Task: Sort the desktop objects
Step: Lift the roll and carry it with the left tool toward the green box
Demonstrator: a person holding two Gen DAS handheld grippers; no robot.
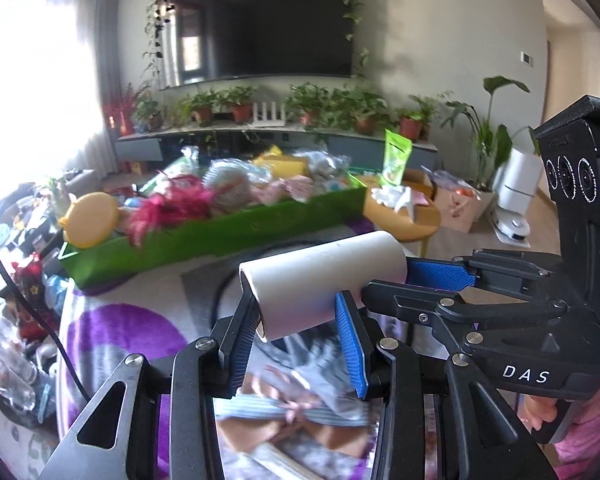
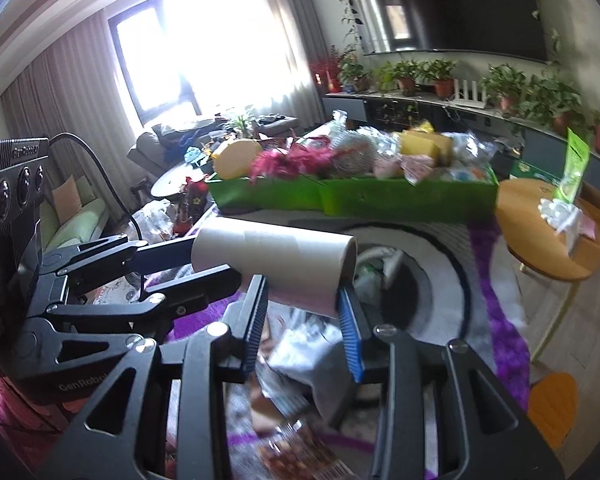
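Left wrist view: one cardboard tube [image 1: 324, 280], pale grey-white, carried crosswise in the air above a purple-and-white rug [image 1: 112, 332]. Two grippers hold it. The left gripper [image 1: 300, 332] has its jaws clenched on the tube's near end; the right gripper [image 1: 384, 280], entering from 3 o'clock, has its jaws clamped on the far end. White lettering "DAS" reads on the right gripper's body. At 11 o'clock, one long green tray [image 1: 220, 236] heaped with clutter; one round yellow lid [image 1: 90, 220] at its left end.

Right wrist view: same tube [image 2: 276, 256], right gripper [image 2: 300, 316] at centre, left gripper [image 2: 188, 260] from 9 o'clock, marked "GenRobot". One round wooden desk [image 2: 540, 252] at 3 o'clock.
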